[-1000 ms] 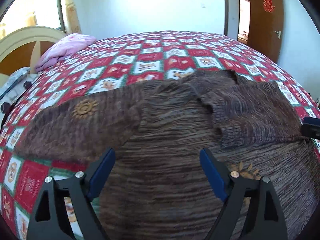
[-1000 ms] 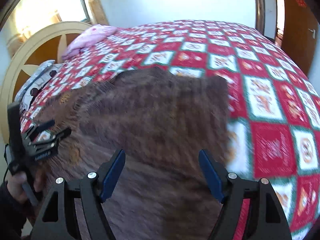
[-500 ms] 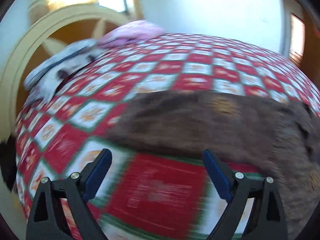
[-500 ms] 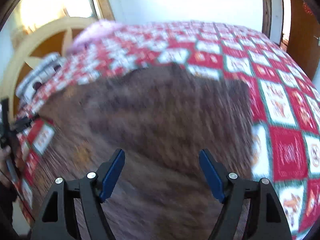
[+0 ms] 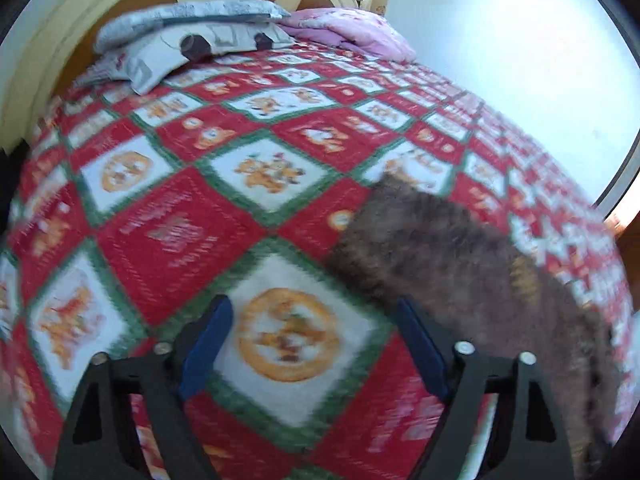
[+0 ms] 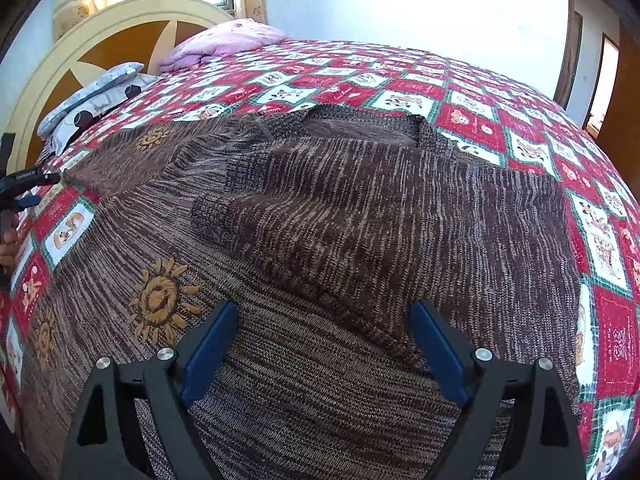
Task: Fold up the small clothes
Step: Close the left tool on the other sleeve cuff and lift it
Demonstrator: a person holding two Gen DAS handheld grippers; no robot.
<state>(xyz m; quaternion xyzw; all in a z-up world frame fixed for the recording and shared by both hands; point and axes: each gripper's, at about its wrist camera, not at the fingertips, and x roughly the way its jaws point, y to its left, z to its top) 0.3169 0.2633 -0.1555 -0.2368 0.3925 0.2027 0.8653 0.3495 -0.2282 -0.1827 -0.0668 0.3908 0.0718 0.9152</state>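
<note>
Lying flat on the patchwork bedspread [image 6: 472, 120]: brown knit sweater [image 6: 360, 220], soft, limp, likely stretching; gripping at cuff or hem edges. Running collar away, hem near; unfolded sleeve [image 5: 440, 248] extending leftward. Closing, still empty, beside that sleeve: left gripper [image 5: 316, 344]. Opening, empty, above the folded sleeve: right gripper [image 6: 324, 340].

Bedspread [image 5: 168, 236] lies open ahead — only pillows [image 5: 188, 40] crowd the headboard [image 6: 120, 44].
</note>
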